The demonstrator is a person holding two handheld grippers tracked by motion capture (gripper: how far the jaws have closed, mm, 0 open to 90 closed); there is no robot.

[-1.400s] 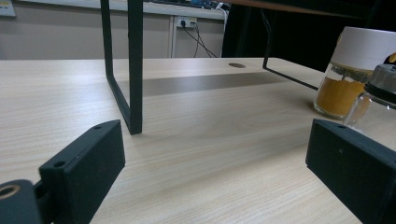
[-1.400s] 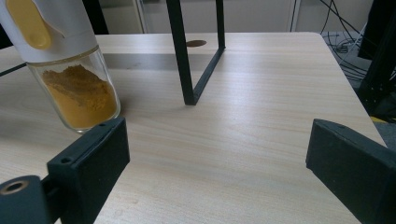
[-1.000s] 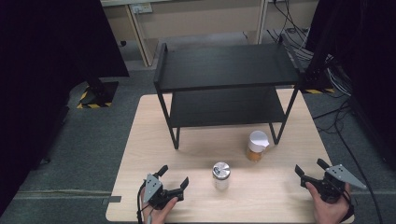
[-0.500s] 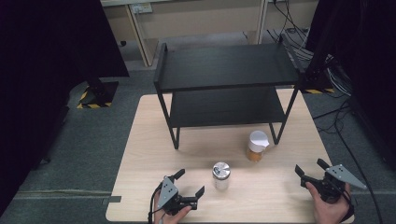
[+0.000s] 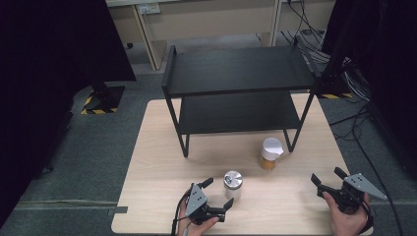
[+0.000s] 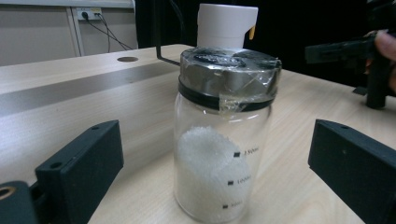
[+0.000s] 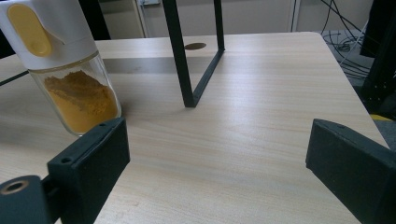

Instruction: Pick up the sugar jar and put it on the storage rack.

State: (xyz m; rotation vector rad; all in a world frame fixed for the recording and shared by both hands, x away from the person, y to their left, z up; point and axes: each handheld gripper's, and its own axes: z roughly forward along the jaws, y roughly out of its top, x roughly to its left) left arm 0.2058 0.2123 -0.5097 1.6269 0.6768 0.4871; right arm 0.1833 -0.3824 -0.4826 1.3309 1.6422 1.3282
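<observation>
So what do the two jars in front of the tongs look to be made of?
Nearer jar: clear glass by the look, see-through with printed level marks; its cap looks like shiny metal under clear tape. Orange-powder jar: clear body, glass or hard plastic, with a matte white cap, likely plastic.

A clear glass jar (image 6: pixel 219 140) with a taped silver lid stands upright on the worktop (image 5: pixel 162 162) between the spread jaws of the left claw (image 5: pixel 217 192) — untouched by either, about half full of white grains.
</observation>
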